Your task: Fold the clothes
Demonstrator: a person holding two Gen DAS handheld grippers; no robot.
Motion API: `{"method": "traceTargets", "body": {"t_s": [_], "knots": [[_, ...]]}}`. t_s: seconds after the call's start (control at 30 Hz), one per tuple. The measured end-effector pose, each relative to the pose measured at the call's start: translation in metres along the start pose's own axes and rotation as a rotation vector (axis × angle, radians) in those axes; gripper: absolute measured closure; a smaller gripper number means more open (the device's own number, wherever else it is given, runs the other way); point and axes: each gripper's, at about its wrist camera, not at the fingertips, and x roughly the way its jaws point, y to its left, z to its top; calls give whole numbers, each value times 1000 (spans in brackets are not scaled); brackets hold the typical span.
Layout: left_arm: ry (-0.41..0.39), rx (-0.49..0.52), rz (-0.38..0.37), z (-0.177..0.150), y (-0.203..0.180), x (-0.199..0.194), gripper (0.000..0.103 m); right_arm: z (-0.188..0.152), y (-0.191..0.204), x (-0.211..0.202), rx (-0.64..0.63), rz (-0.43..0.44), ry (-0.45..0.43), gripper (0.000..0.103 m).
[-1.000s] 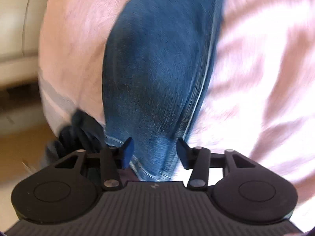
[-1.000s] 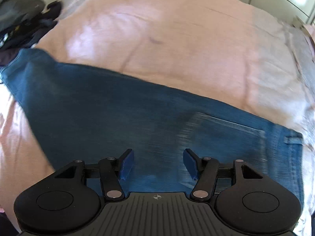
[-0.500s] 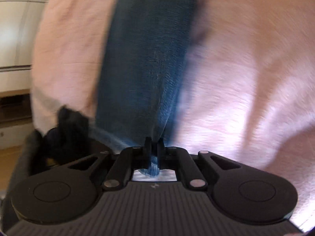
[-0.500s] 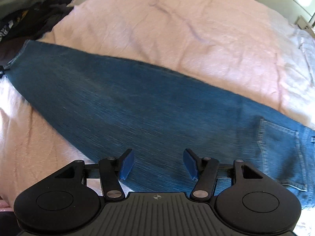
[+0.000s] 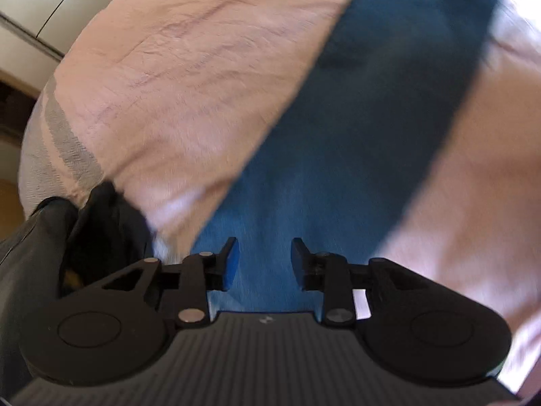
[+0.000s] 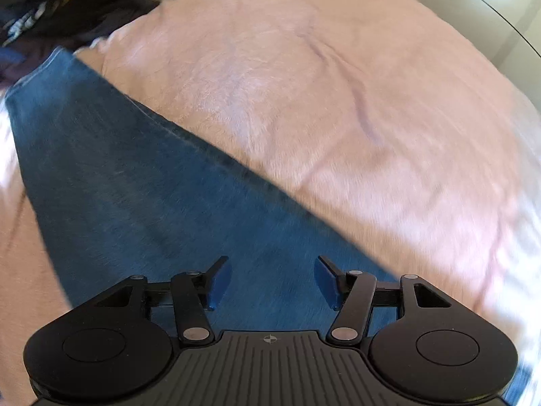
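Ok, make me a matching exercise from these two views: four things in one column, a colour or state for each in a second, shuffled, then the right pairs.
Things
1. jeans
2. bedspread
3. pile of clothes
4. left gripper

Colour or state
A. pale pink, spread under everything
B. open, fingers apart above denim
C. blue, lying flat in a long band
D. dark, heaped at the bed's edge

Pairs: 1-C, 2-A, 3-D, 4-B
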Motion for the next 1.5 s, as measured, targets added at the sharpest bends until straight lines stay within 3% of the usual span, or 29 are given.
{"method": "traceTargets", "body": {"t_s": [0.1, 0.2, 0.33, 0.5, 0.57, 0.63, 0.73, 0.8, 0.83, 0.87, 0.9, 0.97, 1.13, 1.33, 1.4, 1.47, 1.5], "knots": [[-16, -25, -50, 27, 18, 38, 74, 19, -7, 20, -119, 59, 1, 45], [-9, -38, -133, 43, 28, 71, 74, 30, -8, 41, -240, 117, 17, 56], [34, -26, -220, 51, 30, 92, 73, 36, -5, 59, -385, 186, 35, 56], [53, -31, -277, 50, 37, 99, 72, 42, 1, 79, -447, 214, 51, 58], [49, -42, -287, 48, 41, 98, 72, 44, 5, 85, -458, 225, 64, 79], [49, -51, -295, 46, 44, 97, 72, 44, 8, 87, -468, 225, 72, 83], [60, -70, -313, 41, 51, 99, 71, 40, 11, 85, -478, 212, 78, 98], [68, -79, -322, 40, 53, 100, 71, 40, 9, 85, -453, 214, 77, 100], [73, -76, -322, 40, 53, 100, 76, 40, 10, 83, -455, 207, 74, 101], [83, -60, -315, 41, 52, 98, 90, 40, 11, 82, -457, 199, 71, 101], [93, -40, -301, 41, 49, 95, 98, 40, 11, 79, -458, 190, 68, 101], [92, -14, -276, 40, 44, 88, 101, 40, 13, 73, -458, 171, 59, 102], [46, -59, -217, 39, 53, 67, 101, 49, 10, 76, -452, 147, 55, 102], [112, -83, -240, 41, 49, 101, 99, 54, 10, 88, -458, 120, 66, 102], [117, -86, -225, 41, 48, 101, 97, 52, 11, 90, -409, 98, 55, 96], [115, -93, -211, 40, 49, 97, 95, 45, 7, 78, -327, 62, 26, 66], [112, -98, -206, 40, 50, 92, 94, 39, 4, 70, -283, 43, 11, 62]]}}
